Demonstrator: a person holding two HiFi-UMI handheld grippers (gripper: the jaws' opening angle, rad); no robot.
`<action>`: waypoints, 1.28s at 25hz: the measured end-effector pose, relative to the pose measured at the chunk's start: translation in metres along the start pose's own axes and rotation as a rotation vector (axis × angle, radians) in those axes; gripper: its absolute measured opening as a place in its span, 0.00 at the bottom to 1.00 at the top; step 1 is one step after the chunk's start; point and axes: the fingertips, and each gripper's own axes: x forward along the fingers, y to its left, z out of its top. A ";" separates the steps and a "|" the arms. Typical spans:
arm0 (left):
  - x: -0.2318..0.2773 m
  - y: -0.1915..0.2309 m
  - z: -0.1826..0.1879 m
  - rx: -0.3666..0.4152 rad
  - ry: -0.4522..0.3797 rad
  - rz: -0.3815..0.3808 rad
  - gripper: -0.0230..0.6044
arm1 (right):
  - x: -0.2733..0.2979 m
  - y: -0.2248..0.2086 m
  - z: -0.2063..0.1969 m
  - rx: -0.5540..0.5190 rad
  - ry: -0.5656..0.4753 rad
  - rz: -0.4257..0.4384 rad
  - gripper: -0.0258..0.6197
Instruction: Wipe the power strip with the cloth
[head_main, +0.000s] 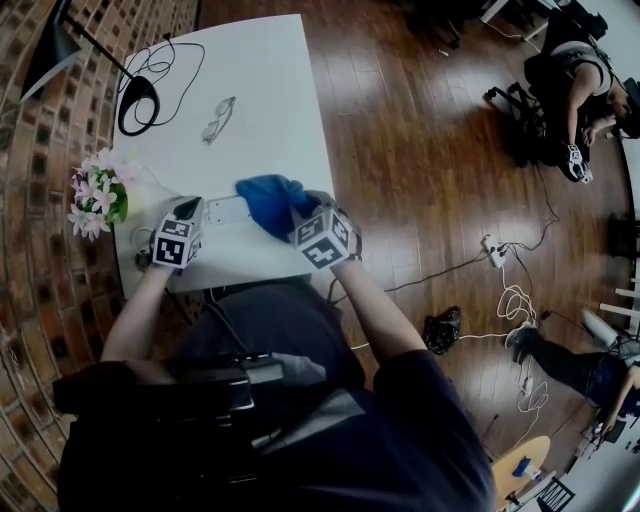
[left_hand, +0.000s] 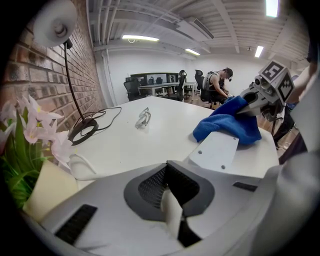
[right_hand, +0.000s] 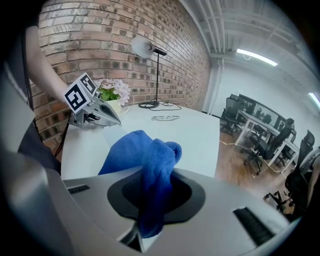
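Evidently the left gripper (head_main: 190, 211) is clamped tight on what looks like one end of the power strip (head_main: 225, 211), steadying it by the desk's (head_main: 260, 90) front edge. The right gripper (head_main: 298, 214) pinches the blue cloth (head_main: 268, 203), draped over the strip's other end for wiping.

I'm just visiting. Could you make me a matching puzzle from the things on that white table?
1 cloth
2 power strip
3 glasses
4 flowers

A pink, by the brick wall
B white, flat, one end under blue fabric
C clamped in the right gripper
D clear lenses, lying alone

Pairs: 1-C, 2-B, 3-D, 4-A
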 end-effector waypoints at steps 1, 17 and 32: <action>0.001 0.002 -0.002 0.003 -0.003 0.001 0.06 | 0.000 -0.001 -0.001 0.005 0.001 -0.003 0.12; 0.000 -0.004 0.004 0.047 -0.027 -0.032 0.06 | -0.017 -0.044 -0.064 0.100 0.210 -0.158 0.12; 0.000 -0.011 0.007 0.016 -0.049 -0.110 0.06 | -0.022 -0.038 -0.015 0.095 0.162 -0.209 0.12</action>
